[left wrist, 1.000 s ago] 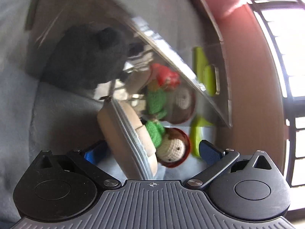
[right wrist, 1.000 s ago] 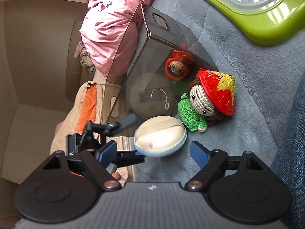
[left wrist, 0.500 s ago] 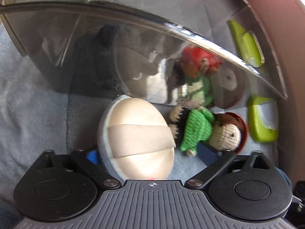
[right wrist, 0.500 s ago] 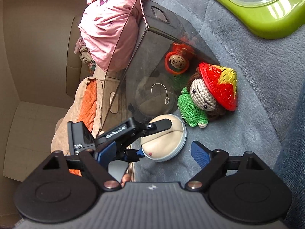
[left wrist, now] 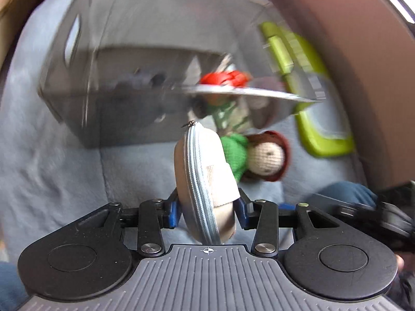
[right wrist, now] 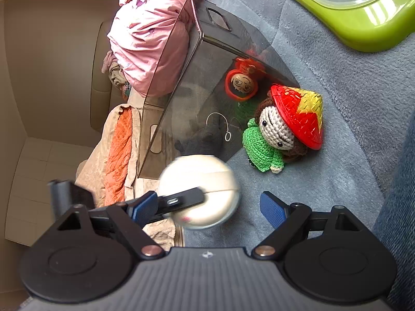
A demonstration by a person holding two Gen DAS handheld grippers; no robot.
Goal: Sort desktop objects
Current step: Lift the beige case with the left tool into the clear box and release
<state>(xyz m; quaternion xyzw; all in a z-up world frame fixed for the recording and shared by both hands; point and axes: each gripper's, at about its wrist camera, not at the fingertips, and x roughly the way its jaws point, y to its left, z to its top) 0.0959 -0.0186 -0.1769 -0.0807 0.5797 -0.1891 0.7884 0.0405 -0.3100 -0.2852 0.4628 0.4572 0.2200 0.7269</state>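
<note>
My left gripper [left wrist: 208, 211] is shut on a round beige zip pouch [left wrist: 205, 181], held on edge above the grey blanket. The pouch also shows in the right wrist view [right wrist: 199, 191], blurred, with a left finger across it. A crocheted doll [right wrist: 280, 132] with green top and red-yellow straw hat lies on the blanket beside a smoked clear plastic bin [right wrist: 220, 83]; it also shows in the left wrist view [left wrist: 256, 155]. The bin [left wrist: 135, 72] stands just beyond the pouch. My right gripper [right wrist: 207, 207] is open and empty, near the pouch.
A lime green tray with a clear lid [right wrist: 350, 7] lies at the far right, also seen in the left wrist view [left wrist: 319, 129]. Pink cloth [right wrist: 150, 33] and an orange towel [right wrist: 119, 155] lie left of the bin. A grey blanket [right wrist: 350, 98] covers the surface.
My left gripper has closed on the pouch, turned it on edge and lifted it off the blanket in front of the bin. The right gripper has stayed put and open.
</note>
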